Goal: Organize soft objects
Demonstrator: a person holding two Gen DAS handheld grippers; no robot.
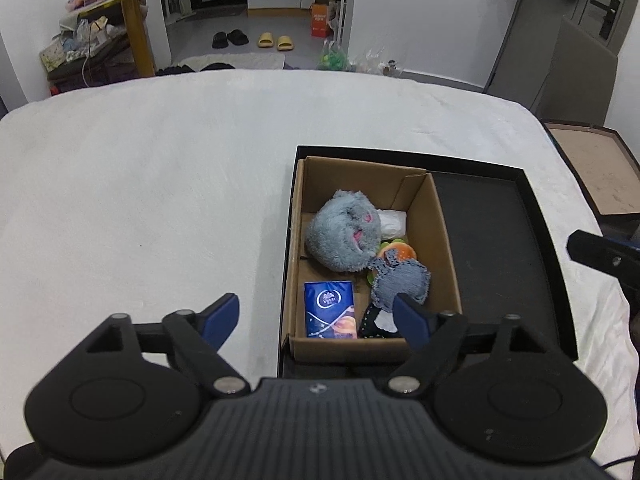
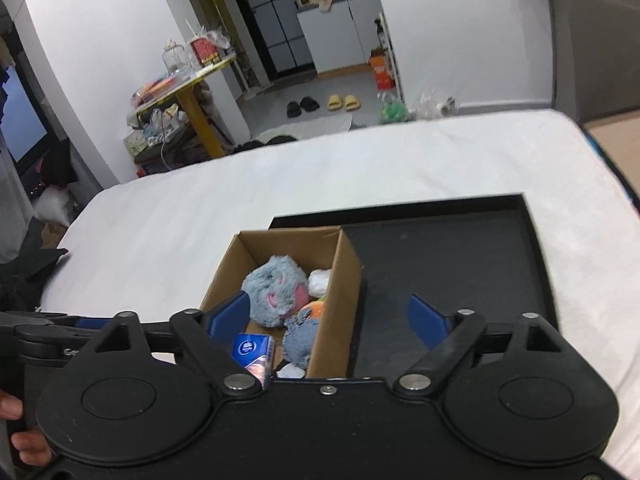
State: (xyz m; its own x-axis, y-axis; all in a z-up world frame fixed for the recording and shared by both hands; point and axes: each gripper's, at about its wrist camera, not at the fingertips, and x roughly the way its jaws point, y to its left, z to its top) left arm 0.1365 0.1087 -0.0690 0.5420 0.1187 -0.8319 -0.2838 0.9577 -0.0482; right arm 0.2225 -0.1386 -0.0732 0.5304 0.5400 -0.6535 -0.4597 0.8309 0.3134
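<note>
A brown cardboard box [image 1: 444,240] [image 2: 340,292] stands in the left part of a black tray [image 1: 500,240] [image 2: 460,256] on the white-covered table. Inside lie a grey fluffy plush [image 1: 344,236] [image 2: 274,290], a small grey-blue plush [image 1: 400,280] [image 2: 298,338], a blue tissue pack [image 1: 330,314] [image 2: 252,354], an orange-and-green soft toy [image 1: 402,250] [image 2: 318,307], a white soft item [image 1: 394,222] [image 2: 320,282] and a black-and-white item [image 1: 376,322]. My left gripper [image 1: 318,318] hangs open over the box's near edge, holding nothing. My right gripper [image 2: 328,316] is open above the box's right wall, also holding nothing.
The white cloth [image 1: 140,200] [image 2: 200,208] covers the table left of and behind the tray. A brown board [image 1: 596,172] lies off the table's right edge. A yellow-legged side table [image 1: 136,32] [image 2: 196,108] and slippers [image 1: 274,40] stand on the floor beyond. A hand [image 2: 18,432] shows at the lower left.
</note>
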